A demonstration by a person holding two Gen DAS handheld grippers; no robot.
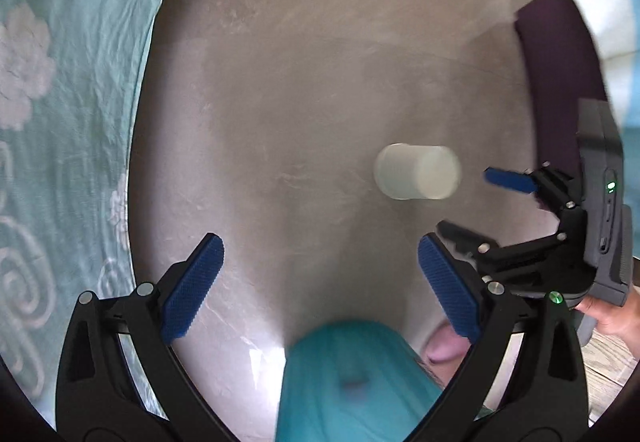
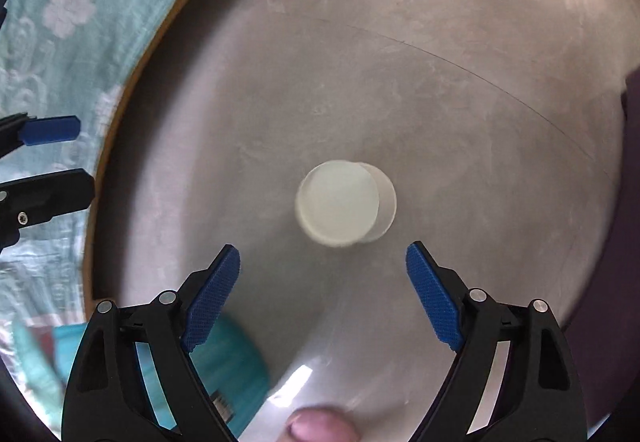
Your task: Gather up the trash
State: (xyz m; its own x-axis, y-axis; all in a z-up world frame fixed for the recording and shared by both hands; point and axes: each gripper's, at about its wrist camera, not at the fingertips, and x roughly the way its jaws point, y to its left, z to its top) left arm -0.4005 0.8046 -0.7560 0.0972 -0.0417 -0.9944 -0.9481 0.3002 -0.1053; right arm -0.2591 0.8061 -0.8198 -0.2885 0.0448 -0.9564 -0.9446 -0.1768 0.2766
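A white paper cup (image 1: 418, 172) lies on its side on the grey floor (image 1: 300, 82). In the right wrist view the cup (image 2: 346, 202) lies just ahead of my right gripper (image 2: 322, 264), which is open and empty, jaws wide apart above it. My left gripper (image 1: 320, 254) is open and empty, to the left of the cup and apart from it. The right gripper (image 1: 464, 202) also shows in the left wrist view, beside the cup. The left gripper's fingers (image 2: 50, 130) show at the left edge of the right wrist view.
A bed with a teal flowered cover (image 1: 60, 102) runs along the left, with a wooden frame edge (image 2: 132, 90). A teal object (image 1: 348, 382) stands on the floor near me. A dark purple object (image 1: 560, 54) is at the right. A pink slipper toe (image 2: 320, 426) is at the bottom.
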